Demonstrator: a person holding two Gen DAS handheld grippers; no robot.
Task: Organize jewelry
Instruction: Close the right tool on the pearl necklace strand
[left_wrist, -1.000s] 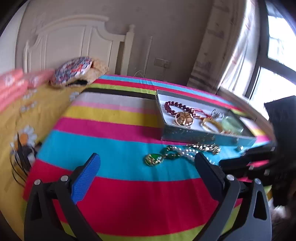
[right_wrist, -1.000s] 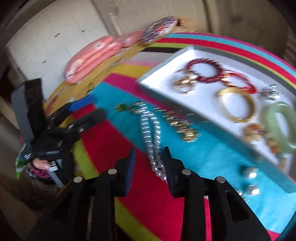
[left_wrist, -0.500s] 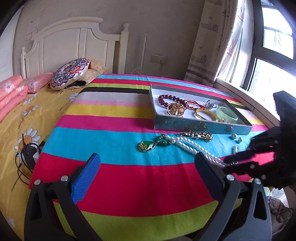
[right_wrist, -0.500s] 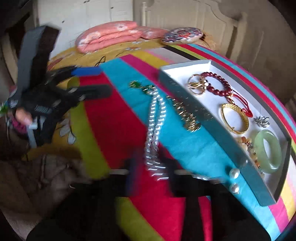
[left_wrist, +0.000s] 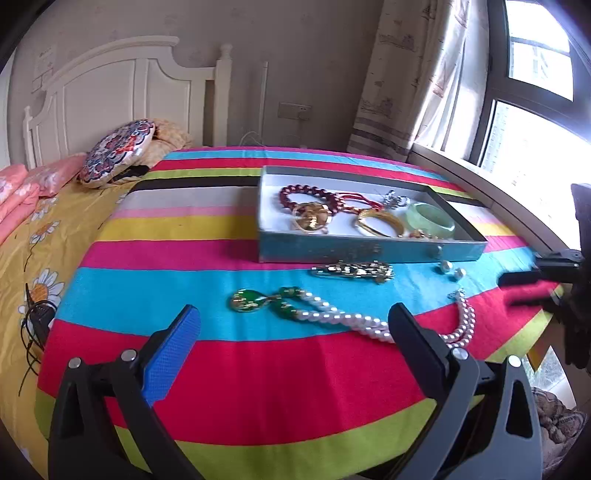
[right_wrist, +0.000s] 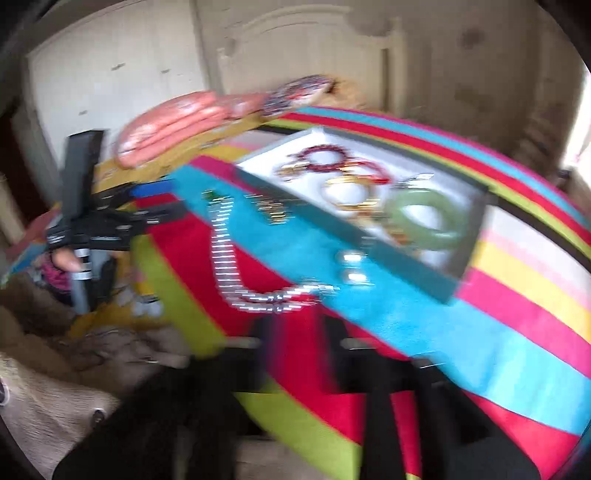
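Left claw spread wide, empty, low in frame over the bed | right claw at right edge, jaws just sprung apart, seemingly nothing gripped | pearl necklace lies lower centre on the stripes, below the jewelry tray.

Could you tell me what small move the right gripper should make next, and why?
Probably bring the right gripper back over the pearl necklace and close on it. Its jaws have just been opening and hold nothing, and the necklace lies on the striped blanket, outside the tray.
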